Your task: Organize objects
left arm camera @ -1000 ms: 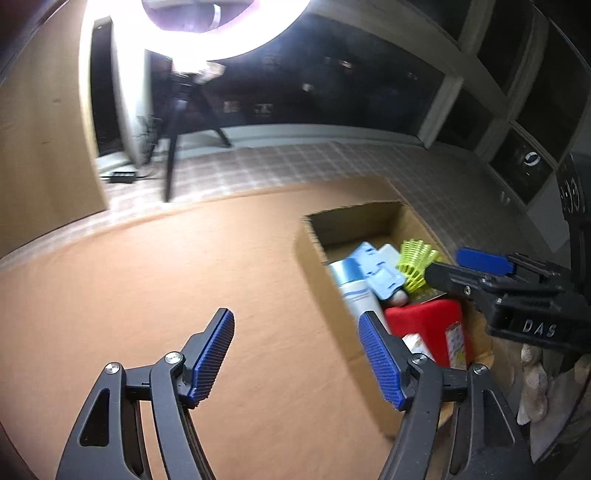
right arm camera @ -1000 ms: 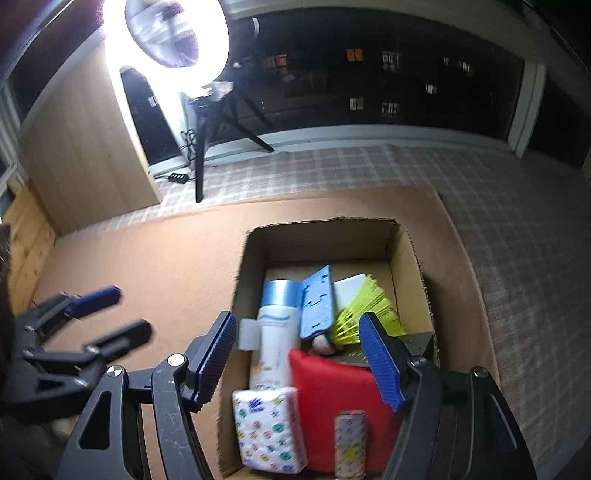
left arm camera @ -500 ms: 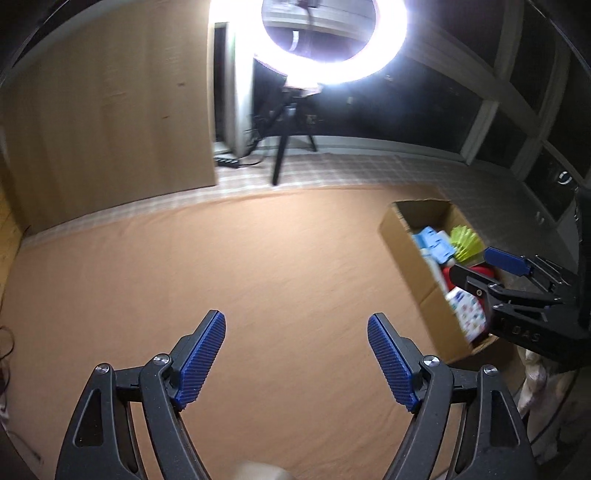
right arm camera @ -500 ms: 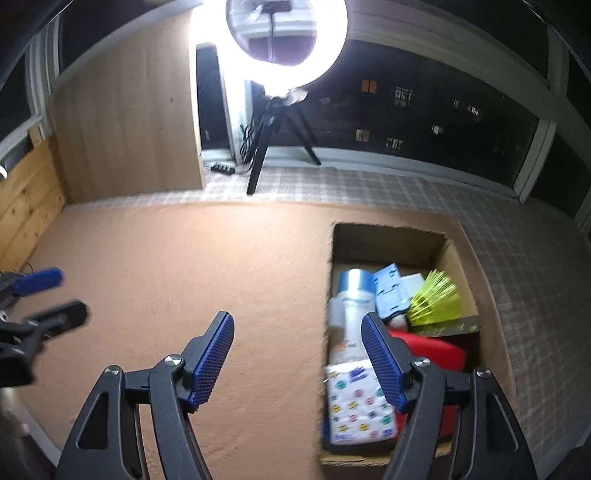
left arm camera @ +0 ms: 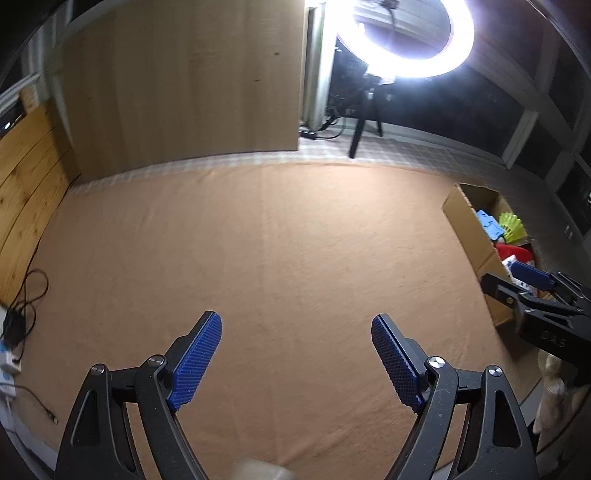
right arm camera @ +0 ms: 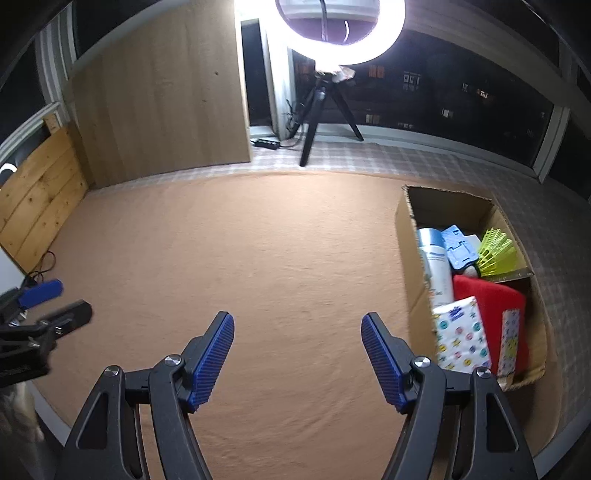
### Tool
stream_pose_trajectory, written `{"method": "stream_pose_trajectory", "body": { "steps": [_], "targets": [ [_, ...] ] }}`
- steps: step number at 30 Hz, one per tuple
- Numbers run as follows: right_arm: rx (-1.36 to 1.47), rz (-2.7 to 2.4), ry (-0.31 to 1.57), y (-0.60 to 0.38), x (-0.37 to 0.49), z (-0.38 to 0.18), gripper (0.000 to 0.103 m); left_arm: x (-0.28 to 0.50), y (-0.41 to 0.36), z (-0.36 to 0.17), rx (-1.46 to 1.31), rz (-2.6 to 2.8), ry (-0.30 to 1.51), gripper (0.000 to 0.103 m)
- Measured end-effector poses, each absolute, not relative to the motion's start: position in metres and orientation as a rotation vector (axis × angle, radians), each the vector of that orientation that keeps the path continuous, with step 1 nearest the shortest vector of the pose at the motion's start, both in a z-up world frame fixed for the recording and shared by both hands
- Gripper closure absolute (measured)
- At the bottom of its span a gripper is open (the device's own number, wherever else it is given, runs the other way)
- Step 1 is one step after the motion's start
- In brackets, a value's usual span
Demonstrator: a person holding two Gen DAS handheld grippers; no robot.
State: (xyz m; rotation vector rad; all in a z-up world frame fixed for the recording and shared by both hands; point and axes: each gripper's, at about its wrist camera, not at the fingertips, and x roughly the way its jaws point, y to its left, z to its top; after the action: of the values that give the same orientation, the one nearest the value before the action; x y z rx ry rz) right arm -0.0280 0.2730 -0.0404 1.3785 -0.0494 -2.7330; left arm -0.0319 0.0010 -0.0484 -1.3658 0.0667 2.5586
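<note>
Orange-brown cloth [left arm camera: 280,251] covers the counter under both my cameras, with a ring light [right arm camera: 341,33] on a tripod glaring from the far edge and dark windows behind it. My left gripper [left arm camera: 295,360] hangs over bare cloth with its jaws opening and nothing between the blue pads. My right gripper [right arm camera: 297,356] is also over bare cloth, jaws spread apart and empty.

From the right wrist view, the cardboard box [right arm camera: 406,229] sits at the right side of the cloth, its long axis running away from me toward the windows. Inside, a pale blue spray can [right arm camera: 434,258] lies along the left wall, lengthwise with the box. A light blue plastic piece [right arm camera: 458,247] and a yellow shuttlecock [right arm camera: 496,253] lie toward the far end, the shuttlecock's skirt fanning toward the right wall. A red pouch [right arm camera: 487,299] and a patterned tissue pack [right arm camera: 460,338] fill the near end.
</note>
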Motion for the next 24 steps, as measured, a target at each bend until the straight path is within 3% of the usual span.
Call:
{"method": "stream_pose_trajectory", "body": {
  "steps": [24],
  "targets": [
    [1.318, -2.723, -0.071, 0.230, 0.007, -0.016, 0.035, -0.012, -0.027, -0.050, -1.378, 2.601, 0.039, 0.014]
  ]
}}
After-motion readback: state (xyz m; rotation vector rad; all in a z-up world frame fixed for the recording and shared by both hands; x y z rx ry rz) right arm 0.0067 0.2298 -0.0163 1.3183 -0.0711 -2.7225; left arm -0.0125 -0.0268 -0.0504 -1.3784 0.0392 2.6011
